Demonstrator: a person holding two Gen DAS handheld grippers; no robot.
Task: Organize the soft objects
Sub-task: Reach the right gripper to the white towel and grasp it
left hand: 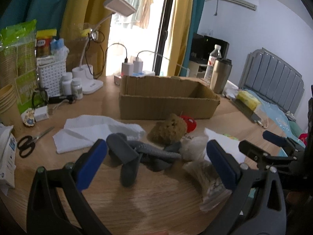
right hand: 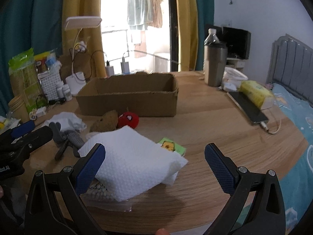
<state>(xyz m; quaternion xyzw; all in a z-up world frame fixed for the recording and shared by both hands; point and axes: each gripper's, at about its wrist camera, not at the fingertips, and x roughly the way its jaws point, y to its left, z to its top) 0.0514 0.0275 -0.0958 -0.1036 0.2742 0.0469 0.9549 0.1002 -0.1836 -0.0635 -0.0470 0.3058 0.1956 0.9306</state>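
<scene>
Both tongs spread wide, nothing clamped. Left gripper (left hand: 156,156) hangs low over the wooden table (left hand: 156,199), fingers straddling a grey soft toy (left hand: 137,152) that lies tangled on the wood, no contact visible. Brown plush (left hand: 168,130) sits just behind the grey one, red plush (left hand: 188,122) touching its far side; both rest just in front of the cardboard box (left hand: 166,98), whose visible inside shows nothing in it. White cloth (left hand: 93,131) lies flat left of the grey toy, scissors (left hand: 29,143) further left. Clear crinkly bag (left hand: 207,178) lies by the left gripper's right finger, blurred. Right gripper (right hand: 154,160) also hangs above the table, with a folded white towel (right hand: 133,162) between its fingers; the towel's left edge meets the left pad (right hand: 90,168), right pad well apart from it. Towel lies on a clear bag with print, partly hidden. Small green card (right hand: 172,146) sits just behind the towel.
</scene>
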